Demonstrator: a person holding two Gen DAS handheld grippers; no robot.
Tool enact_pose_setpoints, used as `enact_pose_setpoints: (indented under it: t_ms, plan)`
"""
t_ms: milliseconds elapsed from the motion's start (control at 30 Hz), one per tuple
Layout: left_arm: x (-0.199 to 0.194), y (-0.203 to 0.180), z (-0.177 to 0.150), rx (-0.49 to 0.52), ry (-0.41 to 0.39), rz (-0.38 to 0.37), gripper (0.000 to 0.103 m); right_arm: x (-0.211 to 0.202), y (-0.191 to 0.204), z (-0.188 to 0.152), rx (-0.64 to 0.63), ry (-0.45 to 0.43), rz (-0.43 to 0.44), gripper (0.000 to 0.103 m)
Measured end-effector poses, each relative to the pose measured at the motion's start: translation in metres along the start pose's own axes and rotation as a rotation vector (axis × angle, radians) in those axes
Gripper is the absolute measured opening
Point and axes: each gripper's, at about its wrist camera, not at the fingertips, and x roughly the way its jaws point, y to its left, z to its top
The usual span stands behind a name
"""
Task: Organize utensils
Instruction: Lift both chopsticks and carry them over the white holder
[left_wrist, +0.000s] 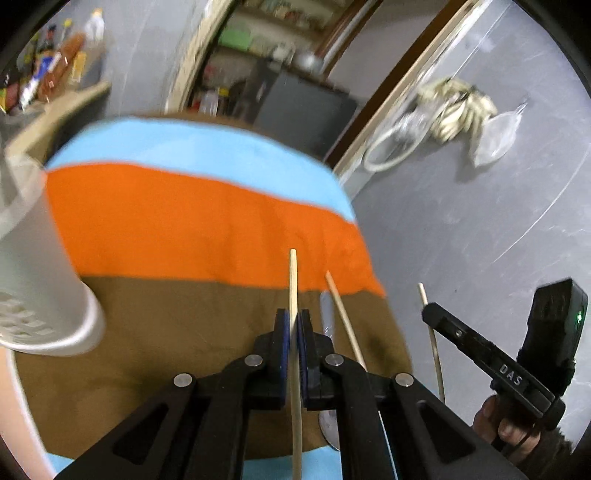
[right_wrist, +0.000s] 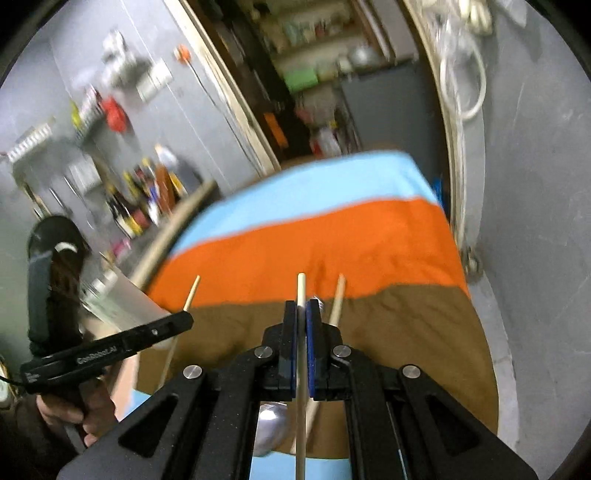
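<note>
Two grippers: your left gripper (left_wrist: 294, 325) is clamping a chopstick (left_wrist: 293, 280); your right gripper (right_wrist: 303, 314) is clamping another chopstick (right_wrist: 301, 290) above the table (right_wrist: 406, 325).

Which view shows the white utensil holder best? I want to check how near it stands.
The left wrist view: the white utensil holder fills its left edge, its perforated base visible. The right wrist view shows only a blurred part behind the left gripper.
</note>
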Motion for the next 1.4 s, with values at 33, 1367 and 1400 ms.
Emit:
enact_pose_setpoints:
  t_ms: [33, 1367, 1400]
  plan:
    - [-0.009, -0.001, 0.002, 0.004, -0.025, -0.005, 0.005, -0.006, 0.008, 0.002, -0.002, -0.022, 0.007, 0.004]
    - [-0.172, 0.200, 0.121, -0.225, -0.726, 0.278, 0.005, 0.103, 0.247, 0.038, -0.065, -0.636, 0.315, 0.004]
    - [-0.171, 0.199, 0.120, -0.223, -0.727, 0.276, 0.005, 0.102, 0.247, 0.037, -0.069, -0.640, 0.308, 0.004]
